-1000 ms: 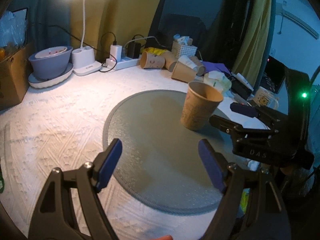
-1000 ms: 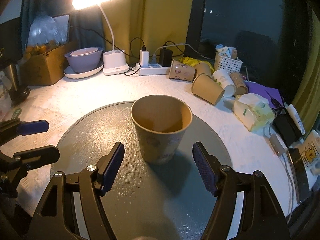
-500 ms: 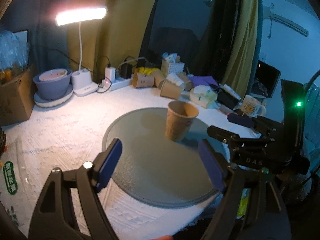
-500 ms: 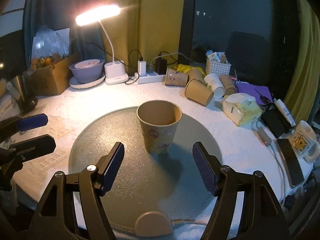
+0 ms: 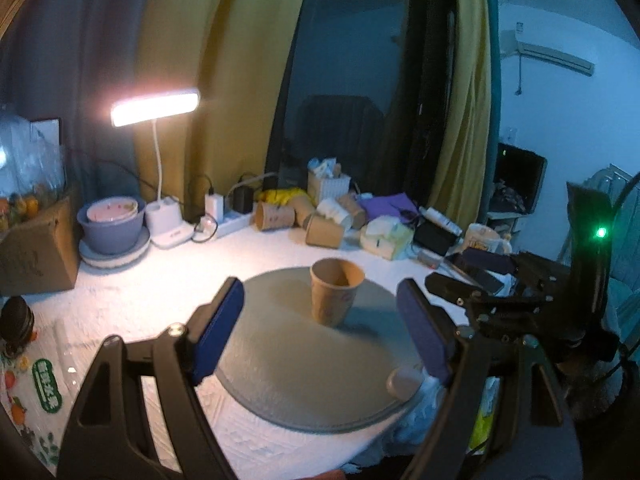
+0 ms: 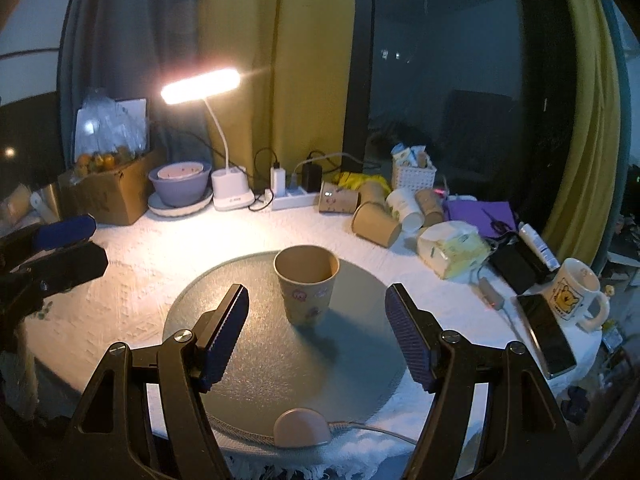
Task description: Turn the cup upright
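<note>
— Cup position?
— Paper cup [image 6: 306, 289] stands upright on the round grey mat [image 6: 256, 364], beyond both grippers and touching neither. Right gripper [image 6: 316, 334] and left gripper [image 5: 320, 332] are spread wide, holding nothing.
— Change?
— Both have pulled back since a second ago; the cup looks smaller.
— Count?
— One cup on the mat, two grippers, five cups [image 6: 376, 224] lying by the window.
</note>
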`<act>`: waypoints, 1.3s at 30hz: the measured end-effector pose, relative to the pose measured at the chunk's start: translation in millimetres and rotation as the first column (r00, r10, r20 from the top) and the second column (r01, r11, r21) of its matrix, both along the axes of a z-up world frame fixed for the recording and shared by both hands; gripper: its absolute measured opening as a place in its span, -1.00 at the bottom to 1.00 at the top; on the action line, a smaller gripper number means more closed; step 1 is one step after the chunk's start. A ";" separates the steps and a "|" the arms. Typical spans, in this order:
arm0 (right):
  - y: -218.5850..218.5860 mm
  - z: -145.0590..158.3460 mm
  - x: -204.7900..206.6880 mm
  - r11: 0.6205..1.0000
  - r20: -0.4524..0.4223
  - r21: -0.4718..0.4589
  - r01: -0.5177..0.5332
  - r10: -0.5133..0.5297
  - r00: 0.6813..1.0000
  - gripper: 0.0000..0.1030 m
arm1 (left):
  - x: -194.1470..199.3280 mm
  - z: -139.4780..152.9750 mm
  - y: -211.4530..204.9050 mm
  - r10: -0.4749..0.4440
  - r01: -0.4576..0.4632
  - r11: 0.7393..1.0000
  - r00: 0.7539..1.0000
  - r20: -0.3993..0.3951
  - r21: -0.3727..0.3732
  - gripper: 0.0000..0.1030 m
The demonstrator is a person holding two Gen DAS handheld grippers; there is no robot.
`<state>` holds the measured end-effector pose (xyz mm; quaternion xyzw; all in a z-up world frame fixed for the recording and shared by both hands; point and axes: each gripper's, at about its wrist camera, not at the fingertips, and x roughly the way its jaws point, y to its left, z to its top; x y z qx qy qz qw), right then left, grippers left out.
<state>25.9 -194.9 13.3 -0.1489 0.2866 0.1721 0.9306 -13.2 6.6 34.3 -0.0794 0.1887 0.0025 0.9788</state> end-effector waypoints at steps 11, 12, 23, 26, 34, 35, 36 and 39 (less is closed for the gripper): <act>-17.5 34.8 -22.3 0.999 0.085 0.029 0.023 -0.025 0.996 0.44 | -21.0 29.3 -13.7 0.020 -0.026 0.998 0.995 0.102 0.064 0.55; -18.7 36.2 -22.8 0.999 0.087 0.031 0.023 -0.026 0.996 0.44 | -23.3 31.7 -13.5 0.035 -0.043 0.997 0.993 0.114 0.069 0.55; -23.7 55.6 -37.2 0.999 0.134 0.051 0.012 -0.019 0.991 0.44 | -45.0 48.8 -16.4 0.099 -0.126 0.985 0.971 0.218 0.114 0.79; -23.9 59.1 -39.4 0.998 0.140 0.055 0.008 -0.016 0.990 0.44 | -48.2 50.4 -15.7 0.113 -0.142 0.983 0.967 0.228 0.119 0.79; -21.5 64.0 -43.5 0.998 0.146 0.057 -0.006 -0.002 0.989 0.44 | -49.0 50.6 -13.8 0.137 -0.167 0.979 0.963 0.231 0.118 0.80; -21.4 64.2 -43.4 0.998 0.145 0.057 -0.008 -0.001 0.989 0.44 | -48.7 50.6 -14.0 0.135 -0.165 0.979 0.964 0.230 0.118 0.80; -21.3 63.9 -43.7 0.998 0.145 0.057 -0.009 0.000 0.989 0.44 | -48.5 50.4 -13.9 0.133 -0.163 0.980 0.964 0.229 0.117 0.80; -21.0 63.9 -44.5 0.998 0.145 0.058 -0.010 0.001 0.989 0.44 | -47.6 50.6 -13.7 0.132 -0.161 0.980 0.965 0.228 0.115 0.80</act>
